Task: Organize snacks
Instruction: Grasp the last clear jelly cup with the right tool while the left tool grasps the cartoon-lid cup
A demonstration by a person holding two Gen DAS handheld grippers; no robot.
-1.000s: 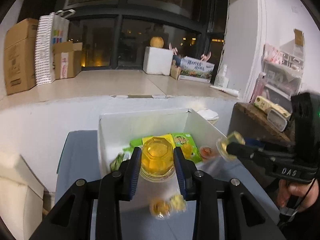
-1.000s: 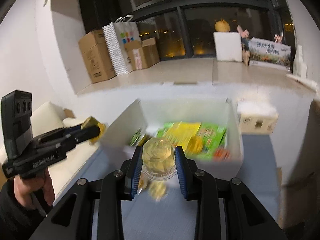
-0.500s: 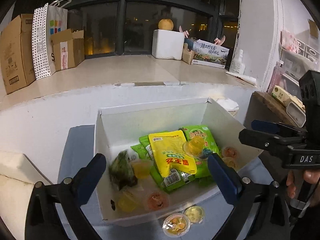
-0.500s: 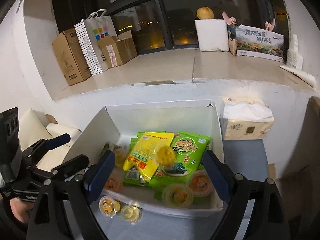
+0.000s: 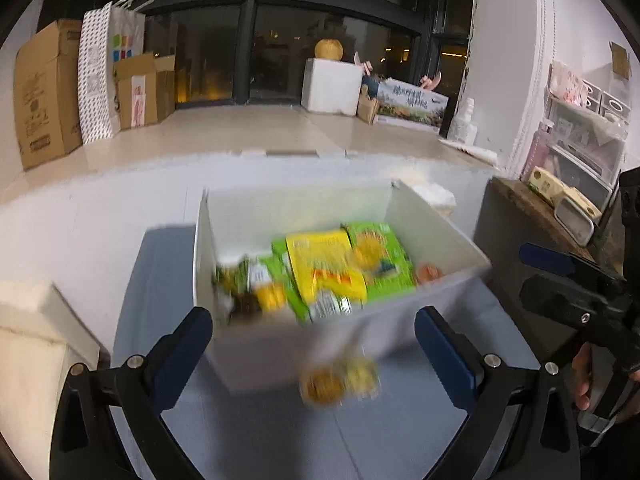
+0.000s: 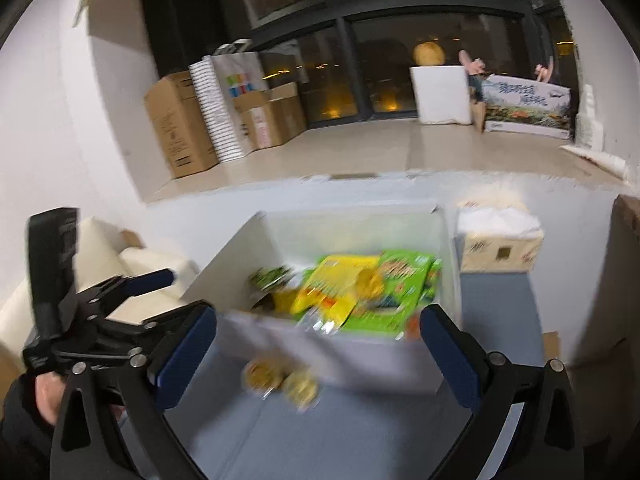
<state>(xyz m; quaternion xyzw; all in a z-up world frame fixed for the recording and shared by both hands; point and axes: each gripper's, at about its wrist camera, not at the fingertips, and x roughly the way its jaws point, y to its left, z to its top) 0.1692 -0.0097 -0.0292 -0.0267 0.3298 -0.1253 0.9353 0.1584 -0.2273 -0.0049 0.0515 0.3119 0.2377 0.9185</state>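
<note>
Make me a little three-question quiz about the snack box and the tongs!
1. True or false: the left tongs are open and holding nothing.
2. How many jelly cups sit on the table outside the white box? A) none B) two C) five
3. Fill in: on top of the green packets lies a ___ packet.

Key: 1 true; 2 B; 3 yellow.

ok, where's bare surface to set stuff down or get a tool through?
Free: the blue table in front of the white box, beyond the two jelly cups, and the strip left of the box. In the right wrist view, blue surface between the box and the tissue box is bare. Crowded: the box's interior, packed with snack bags.
</note>
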